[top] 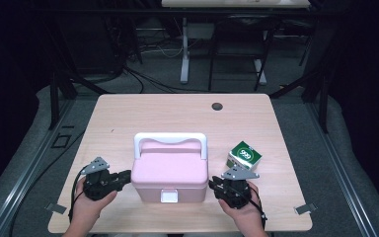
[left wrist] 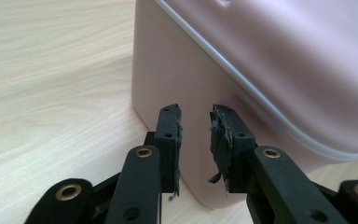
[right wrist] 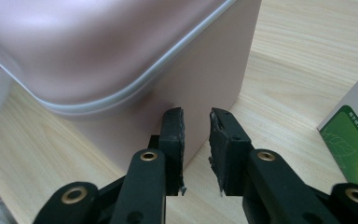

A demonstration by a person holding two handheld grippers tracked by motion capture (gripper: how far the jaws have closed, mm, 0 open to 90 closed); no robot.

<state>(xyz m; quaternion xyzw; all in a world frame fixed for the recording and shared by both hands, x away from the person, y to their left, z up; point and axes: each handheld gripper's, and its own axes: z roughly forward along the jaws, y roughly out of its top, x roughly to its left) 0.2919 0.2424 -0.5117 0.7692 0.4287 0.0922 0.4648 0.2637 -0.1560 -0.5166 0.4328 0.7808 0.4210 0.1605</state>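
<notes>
Left hand-held gripper [top: 123, 178] sits at 9 o'clock of the pink box [top: 169, 173], right hand-held gripper [top: 215, 185] at 3 o'clock; both have jaws slightly apart, nothing between them, tips just off the box's side walls. The box is near the worktop [top: 128, 113] front edge, centre, lid down, white handle [top: 170, 140] lying toward 12 o'clock, white latch [top: 169, 196] facing 6 o'clock and looking fastened. The green-white carton [top: 244, 155] stands at 2 o'clock of the box, untouched. Judged early stage: box not yet gripped or opened, carton still out. Box contents hidden; carton print too small to read fully, cut off in right gripper view.
</notes>
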